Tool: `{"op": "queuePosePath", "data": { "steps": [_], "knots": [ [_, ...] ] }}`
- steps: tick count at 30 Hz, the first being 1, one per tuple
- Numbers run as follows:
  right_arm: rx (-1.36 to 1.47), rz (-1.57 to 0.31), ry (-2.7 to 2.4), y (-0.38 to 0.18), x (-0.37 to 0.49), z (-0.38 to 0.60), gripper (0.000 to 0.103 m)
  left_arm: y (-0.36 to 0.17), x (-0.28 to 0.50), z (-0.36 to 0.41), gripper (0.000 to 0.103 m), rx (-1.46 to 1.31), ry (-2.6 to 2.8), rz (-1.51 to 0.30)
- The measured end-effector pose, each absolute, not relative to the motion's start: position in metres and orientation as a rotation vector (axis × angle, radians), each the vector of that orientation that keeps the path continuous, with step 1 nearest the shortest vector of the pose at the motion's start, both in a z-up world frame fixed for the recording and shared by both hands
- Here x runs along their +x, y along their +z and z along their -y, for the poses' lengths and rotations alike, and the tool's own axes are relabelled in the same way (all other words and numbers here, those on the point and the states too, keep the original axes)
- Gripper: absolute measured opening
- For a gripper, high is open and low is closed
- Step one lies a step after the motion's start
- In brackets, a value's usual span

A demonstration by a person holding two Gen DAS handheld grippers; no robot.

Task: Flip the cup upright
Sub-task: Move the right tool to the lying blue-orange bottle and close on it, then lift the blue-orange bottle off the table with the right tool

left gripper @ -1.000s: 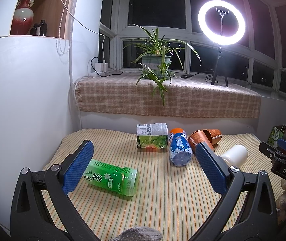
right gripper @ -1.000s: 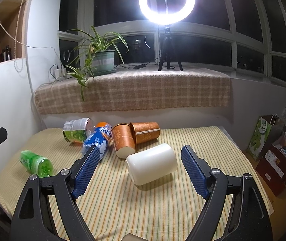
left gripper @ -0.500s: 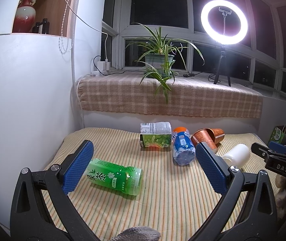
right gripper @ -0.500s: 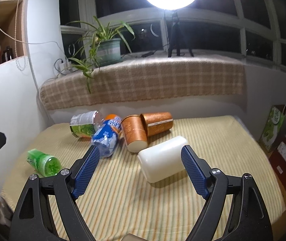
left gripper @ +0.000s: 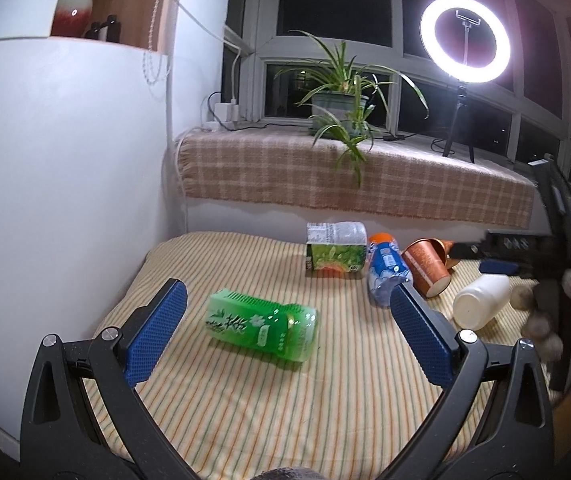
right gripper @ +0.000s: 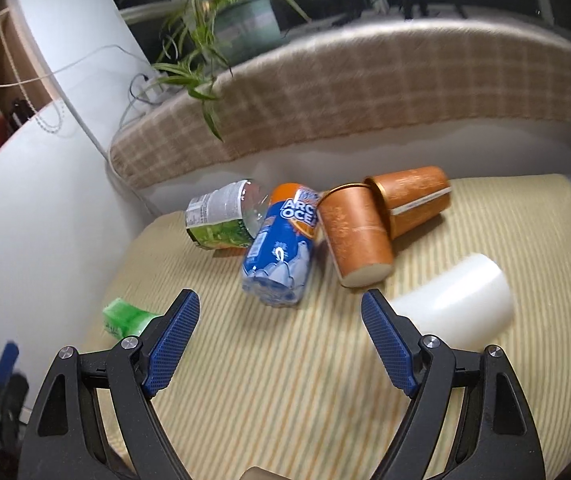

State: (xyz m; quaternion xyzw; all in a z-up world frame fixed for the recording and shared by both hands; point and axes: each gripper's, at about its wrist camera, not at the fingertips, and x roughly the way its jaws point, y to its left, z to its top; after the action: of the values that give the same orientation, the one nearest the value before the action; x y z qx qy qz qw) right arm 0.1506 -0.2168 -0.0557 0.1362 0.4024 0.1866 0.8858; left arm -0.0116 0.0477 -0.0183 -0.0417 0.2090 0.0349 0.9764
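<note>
A white cup (right gripper: pixel 455 302) lies on its side on the striped table; it also shows in the left wrist view (left gripper: pixel 481 306). Two brown paper cups lie on their sides behind it, one nearer (right gripper: pixel 355 236) and one farther (right gripper: pixel 411 196); the nearer one shows in the left wrist view (left gripper: pixel 425 266). My right gripper (right gripper: pixel 281 340) is open and empty, low over the table, with its right finger just left of the white cup. My left gripper (left gripper: pixel 285 330) is open and empty, held above a lying green bottle (left gripper: pixel 261 324).
A blue bottle (right gripper: pixel 281 246) and a clear bottle with a green label (right gripper: pixel 221 220) lie left of the brown cups. A white curved wall (left gripper: pixel 65 160) borders the table's left. A cloth-covered sill (left gripper: pixel 345 176) with a plant and a ring light runs behind.
My right gripper has dropped lower, tilted down and swung left, so the white cup now sits at its right finger. The left gripper has shifted slightly; both stay open.
</note>
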Motion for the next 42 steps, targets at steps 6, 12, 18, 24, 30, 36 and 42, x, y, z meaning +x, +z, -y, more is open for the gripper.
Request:
{"op": "queuePosePath", "data": {
  "steps": [6, 12, 18, 24, 30, 36, 42],
  "knots": [
    [0.315, -0.961, 0.416, -0.065, 0.197, 0.198, 0.083, -0.020, -0.023, -0.061, 0.103, -0.110, 0.076, -0.430],
    [0.315, -1.057, 0.390, -0.080, 0.233, 0.180, 0.080, -0.025, -0.028, -0.066, 0.103, -0.124, 0.079, -0.449],
    [0.318, -1.113, 0.371, -0.092, 0.250, 0.167, 0.074, -0.029, -0.029, -0.065, 0.103, -0.120, 0.070, -0.465],
    [0.327, -1.151, 0.328, -0.104, 0.260, 0.161, 0.071, -0.030, -0.028, -0.066, 0.103, -0.128, 0.066, -0.468],
    [0.339, -1.165, 0.302, -0.112, 0.269, 0.158, 0.071, -0.032, -0.028, -0.069, 0.103, -0.133, 0.071, -0.475],
    [0.338, -1.181, 0.281, -0.120, 0.275, 0.154, 0.068, -0.034, -0.027, -0.071, 0.103, -0.134, 0.074, -0.477],
    [0.329, -1.187, 0.267, -0.125, 0.276, 0.149, 0.066, -0.034, -0.027, -0.072, 0.103, -0.134, 0.075, -0.477]
  ]
}}
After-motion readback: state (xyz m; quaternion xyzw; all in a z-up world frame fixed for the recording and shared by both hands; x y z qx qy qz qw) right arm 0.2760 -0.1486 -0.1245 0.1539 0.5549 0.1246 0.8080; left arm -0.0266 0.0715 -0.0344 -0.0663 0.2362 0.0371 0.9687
